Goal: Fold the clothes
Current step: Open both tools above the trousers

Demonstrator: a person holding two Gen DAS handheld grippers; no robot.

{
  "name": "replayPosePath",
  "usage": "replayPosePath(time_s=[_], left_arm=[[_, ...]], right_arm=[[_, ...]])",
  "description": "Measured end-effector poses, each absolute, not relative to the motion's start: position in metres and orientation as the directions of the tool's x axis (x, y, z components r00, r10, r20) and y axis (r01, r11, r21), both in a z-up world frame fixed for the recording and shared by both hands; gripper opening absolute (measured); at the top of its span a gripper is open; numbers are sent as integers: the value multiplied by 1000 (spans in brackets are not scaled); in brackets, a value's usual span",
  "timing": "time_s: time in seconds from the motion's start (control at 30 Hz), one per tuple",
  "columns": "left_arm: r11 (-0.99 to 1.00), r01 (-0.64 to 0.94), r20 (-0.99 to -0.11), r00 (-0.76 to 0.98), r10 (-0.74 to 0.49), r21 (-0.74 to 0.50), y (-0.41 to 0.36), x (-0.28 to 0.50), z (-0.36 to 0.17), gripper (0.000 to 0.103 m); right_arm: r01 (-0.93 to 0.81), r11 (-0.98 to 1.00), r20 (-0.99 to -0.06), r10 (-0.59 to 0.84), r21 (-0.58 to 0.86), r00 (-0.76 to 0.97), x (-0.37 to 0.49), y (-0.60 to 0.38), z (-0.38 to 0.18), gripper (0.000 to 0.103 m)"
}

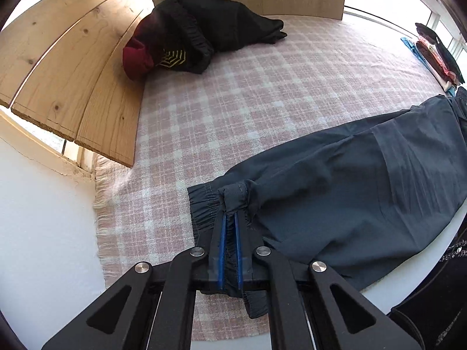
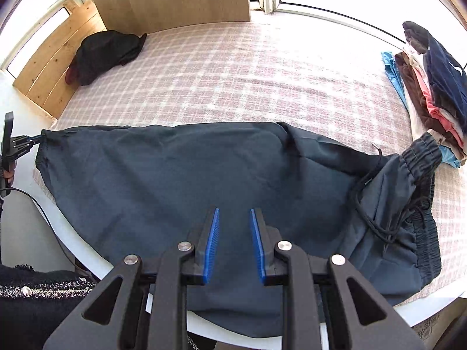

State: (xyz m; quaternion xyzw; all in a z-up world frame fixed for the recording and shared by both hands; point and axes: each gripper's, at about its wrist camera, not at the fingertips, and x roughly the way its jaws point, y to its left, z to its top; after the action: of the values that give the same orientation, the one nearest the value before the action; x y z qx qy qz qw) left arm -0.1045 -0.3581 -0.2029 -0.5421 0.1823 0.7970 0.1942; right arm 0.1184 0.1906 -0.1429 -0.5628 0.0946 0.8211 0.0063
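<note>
A: Left tongs are clenched on the elastic ankle cuff of the dark grey trousers, pinching a bunched bit of it. Right tongs hang above the middle of the trousers, parted, nothing between the pads.

B: And where do the trousers lie?

A: Spread along the near edge of the counter, on the pink checked blanket, cuff at one end, waistband at the other. The lower hem already droops past the counter's edge.

B: That's my worry. Only one end is gripped, so a pull could drag the cloth off that edge, or the thin fabric could slide out of that small pinch.

A: The drawstring lies loose near the waistband too; it might snag in a fold. And the waistband touches the stack of folded clothes, so a tug there could topple it.

B: Open room?

A: Plenty beyond the trousers, away from the edge; only a black bundle sits in the far corner by the wooden boards.
</note>
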Motion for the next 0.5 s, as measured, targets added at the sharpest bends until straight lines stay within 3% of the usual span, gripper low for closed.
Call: replayPosePath(time_s=[0.13, 0.23, 0.3, 0.5], left_arm=[[-862, -505, -958, -269, 103, 50, -360, -128, -223, 8], [-878, -473, -973, -230, 36, 79, -369, -128, -244, 19], [-896, -432, -961, -275, 23, 102, -376, -127, -235, 45], [-883, -453, -959, -283, 10, 124, -370, -129, -236, 60]], right_arm=[[-105, -983, -932, -102, 147, -349, 95, 190, -158, 27], [-100, -985, -938, -101, 142, -331, 87, 191, -161, 27], [-94, -984, -936, -111, 150, -334, 89, 190, -159, 27], [-124, -981, -939, -97, 146, -331, 93, 198, -159, 34]])
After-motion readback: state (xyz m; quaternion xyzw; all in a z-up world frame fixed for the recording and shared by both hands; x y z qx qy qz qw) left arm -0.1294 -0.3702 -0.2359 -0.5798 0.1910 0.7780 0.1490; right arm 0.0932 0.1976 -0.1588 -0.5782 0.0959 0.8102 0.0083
